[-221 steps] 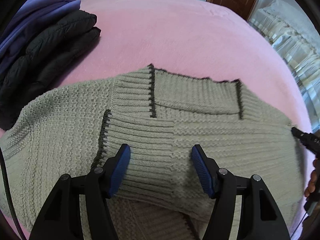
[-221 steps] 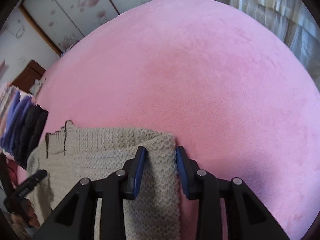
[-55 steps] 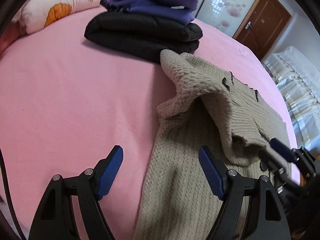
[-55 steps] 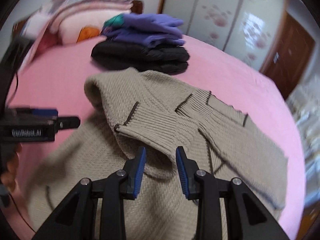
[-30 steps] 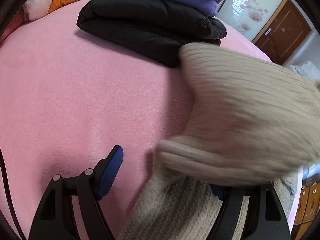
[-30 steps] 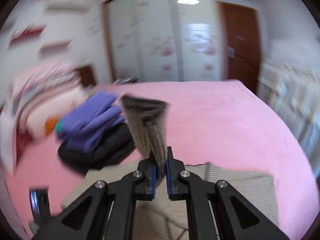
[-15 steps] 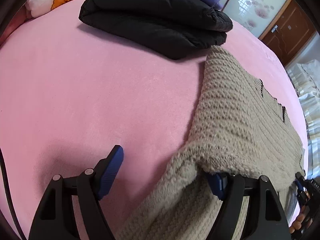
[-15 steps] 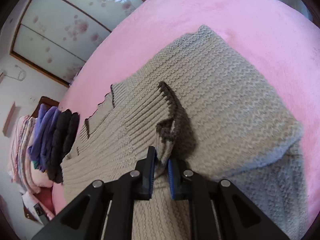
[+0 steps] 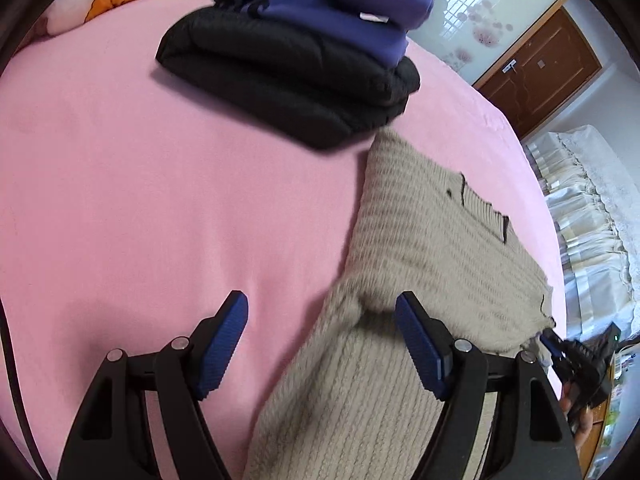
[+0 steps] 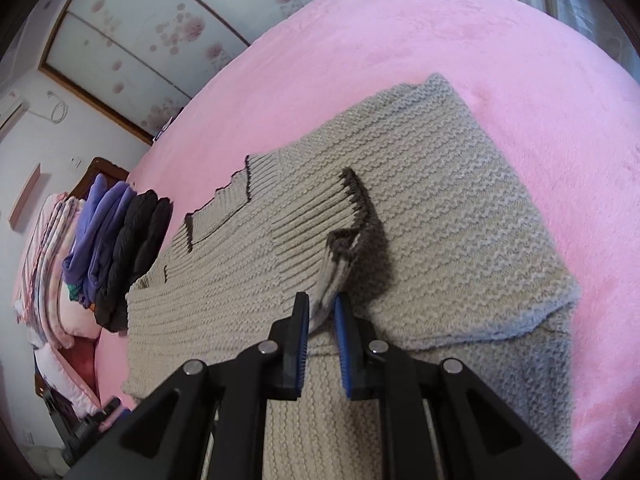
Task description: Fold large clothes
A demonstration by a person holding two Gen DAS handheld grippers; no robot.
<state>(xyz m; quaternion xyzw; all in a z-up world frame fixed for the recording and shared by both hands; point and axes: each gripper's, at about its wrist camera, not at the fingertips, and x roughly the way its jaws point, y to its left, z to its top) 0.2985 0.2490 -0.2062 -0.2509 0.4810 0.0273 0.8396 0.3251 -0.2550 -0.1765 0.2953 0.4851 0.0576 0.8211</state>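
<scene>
Pink bed (image 9: 120,200) now carries the sweater (image 10: 460,200) doubled over itself (lifted a second ago). Right gripper (image 10: 322,312) stays pinched on its ribbed cuff (image 10: 348,216); left gripper (image 9: 320,340) gapes wide, empty, so release comes next.

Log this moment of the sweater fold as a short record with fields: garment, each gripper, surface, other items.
garment: beige knit sweater, partly folded, lying on the bed
right gripper: shut on the sweater's dark-trimmed ribbed cuff, which is raised off the layer below
left gripper: open, holding nothing; its right finger is over the sweater's edge
surface: pink bedspread
other items: folded black jacket with a purple garment stacked on it, beyond the sweater; pillow at the far left
</scene>
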